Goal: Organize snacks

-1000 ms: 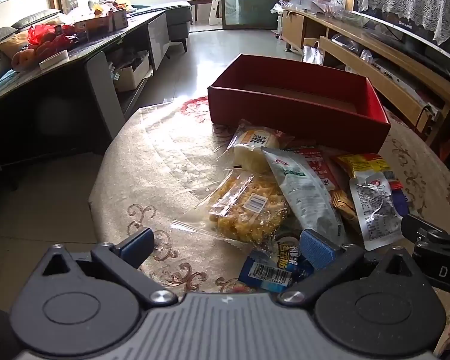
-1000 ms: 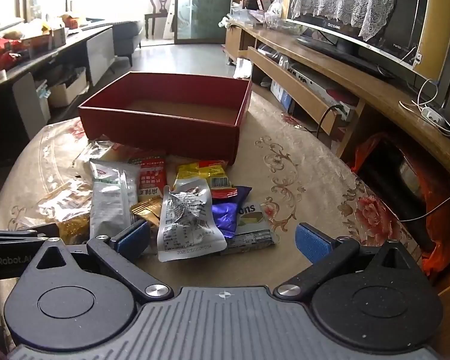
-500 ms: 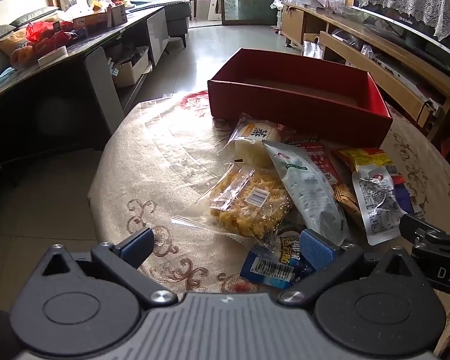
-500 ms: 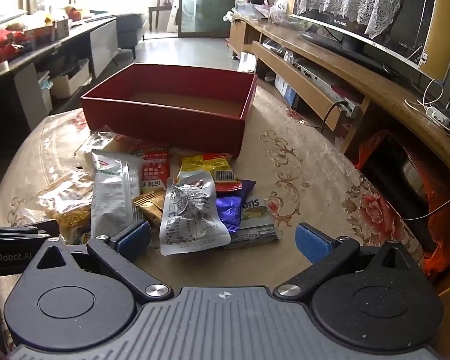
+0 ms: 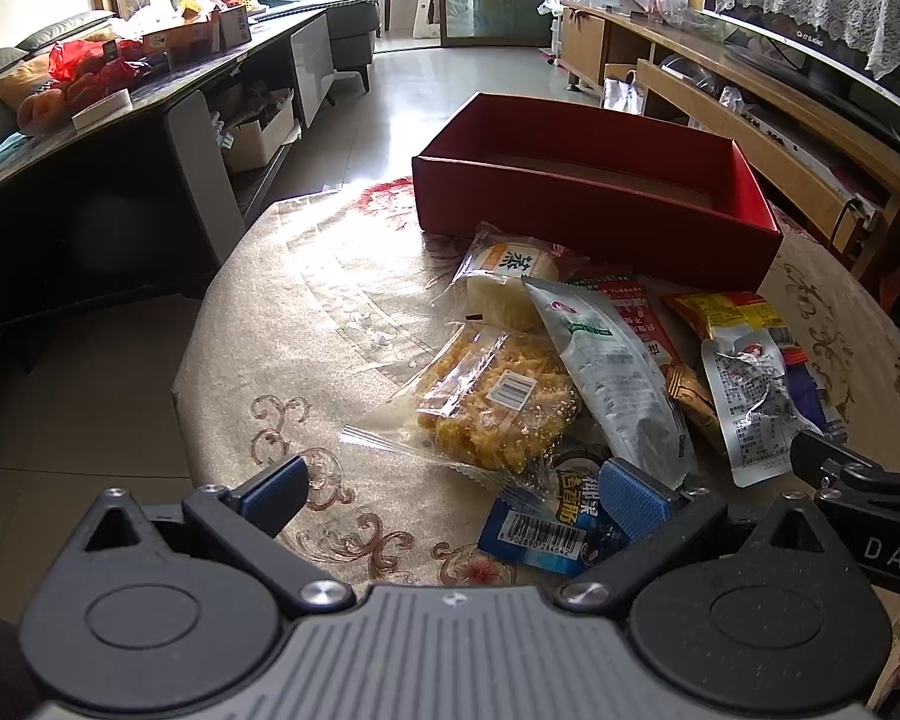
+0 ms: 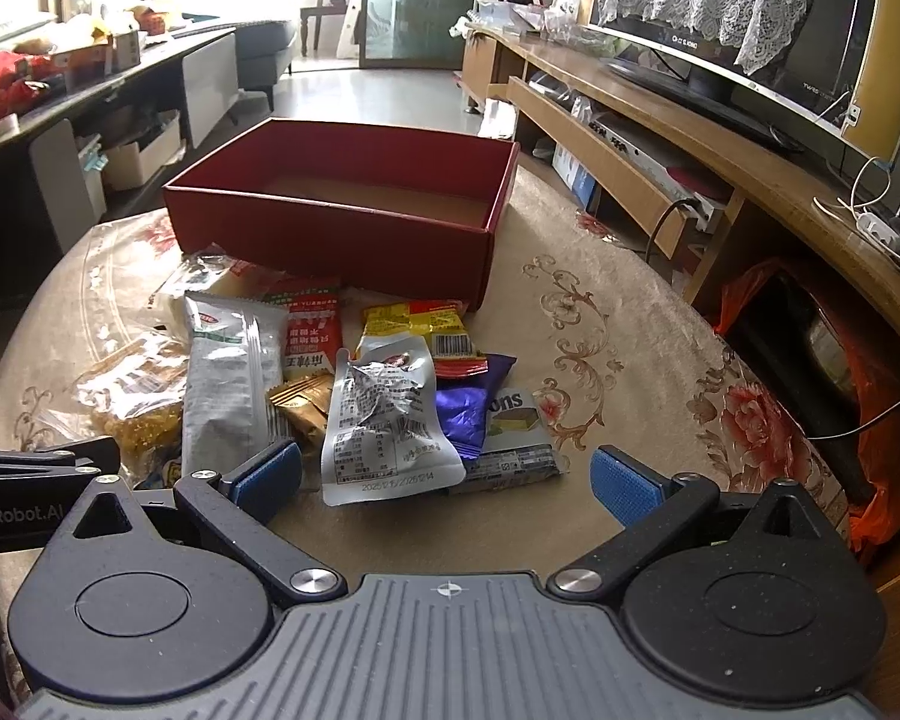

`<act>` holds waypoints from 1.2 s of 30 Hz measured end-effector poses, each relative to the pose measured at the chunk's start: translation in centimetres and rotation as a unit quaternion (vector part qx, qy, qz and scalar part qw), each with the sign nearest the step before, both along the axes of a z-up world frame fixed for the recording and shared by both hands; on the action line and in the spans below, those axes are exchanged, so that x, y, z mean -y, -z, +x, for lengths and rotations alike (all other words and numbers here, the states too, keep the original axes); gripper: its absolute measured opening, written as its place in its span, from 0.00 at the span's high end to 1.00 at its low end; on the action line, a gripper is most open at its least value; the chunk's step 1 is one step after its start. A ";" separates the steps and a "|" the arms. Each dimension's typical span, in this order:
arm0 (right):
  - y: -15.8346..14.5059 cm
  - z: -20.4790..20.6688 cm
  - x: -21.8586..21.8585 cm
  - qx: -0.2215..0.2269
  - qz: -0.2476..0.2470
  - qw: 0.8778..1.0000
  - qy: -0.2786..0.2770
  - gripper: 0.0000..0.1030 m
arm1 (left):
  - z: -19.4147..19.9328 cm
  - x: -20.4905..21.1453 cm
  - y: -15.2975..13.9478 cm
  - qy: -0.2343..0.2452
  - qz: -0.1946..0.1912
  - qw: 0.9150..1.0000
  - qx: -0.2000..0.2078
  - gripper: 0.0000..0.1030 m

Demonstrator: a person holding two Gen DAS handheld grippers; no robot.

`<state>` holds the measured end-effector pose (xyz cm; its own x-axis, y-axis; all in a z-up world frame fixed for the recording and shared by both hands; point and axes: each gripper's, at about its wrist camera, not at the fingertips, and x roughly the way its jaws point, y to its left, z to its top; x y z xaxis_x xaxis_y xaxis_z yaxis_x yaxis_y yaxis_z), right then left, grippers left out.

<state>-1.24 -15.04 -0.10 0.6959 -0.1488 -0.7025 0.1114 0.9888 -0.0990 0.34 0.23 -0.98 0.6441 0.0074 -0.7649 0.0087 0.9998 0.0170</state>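
Note:
An empty red box (image 5: 594,204) stands at the far side of the round table; it also shows in the right wrist view (image 6: 342,228). Several snack packets lie in front of it: a clear bag of yellow crisp (image 5: 492,402), a long white-green packet (image 5: 612,372), a silver packet (image 6: 384,420), a purple packet (image 6: 462,408) and a blue packet (image 5: 546,528). My left gripper (image 5: 450,489) is open and empty, near the blue packet. My right gripper (image 6: 444,477) is open and empty, just before the silver packet.
The table has a beige flowered cloth (image 6: 600,324). A TV bench (image 6: 720,138) runs along the right, a dark cluttered desk (image 5: 90,120) along the left. An orange bag (image 6: 870,360) sits on the floor at the right.
Both grippers have drawn back and lifted slightly; the snacks and box sit a little further off in the views. Nothing was picked up.

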 end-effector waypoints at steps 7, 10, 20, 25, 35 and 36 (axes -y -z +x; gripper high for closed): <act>0.0 0.0 -0.1 -0.002 0.000 1.000 -0.002 0.00 | 0.0 0.1 0.1 0.002 0.000 1.000 -0.001 0.01; 0.1 0.1 -0.1 -0.003 0.000 1.000 -0.003 0.00 | 0.0 0.1 0.1 0.002 0.000 1.000 -0.002 0.01; 0.3 0.1 -0.2 -0.007 0.001 1.000 -0.003 0.00 | -0.1 0.1 0.2 0.003 0.000 1.000 -0.003 0.01; 0.3 0.2 -0.2 -0.009 0.001 1.000 -0.003 0.00 | -0.1 0.1 0.3 0.003 -0.001 1.000 -0.005 0.01; 0.5 0.3 0.0 -0.013 0.002 1.000 -0.002 0.00 | 0.0 0.1 0.3 0.004 0.000 1.000 -0.006 0.02; 0.5 0.3 0.0 -0.013 0.002 1.000 -0.002 0.00 | 0.0 0.1 0.3 0.004 0.000 1.000 -0.006 0.02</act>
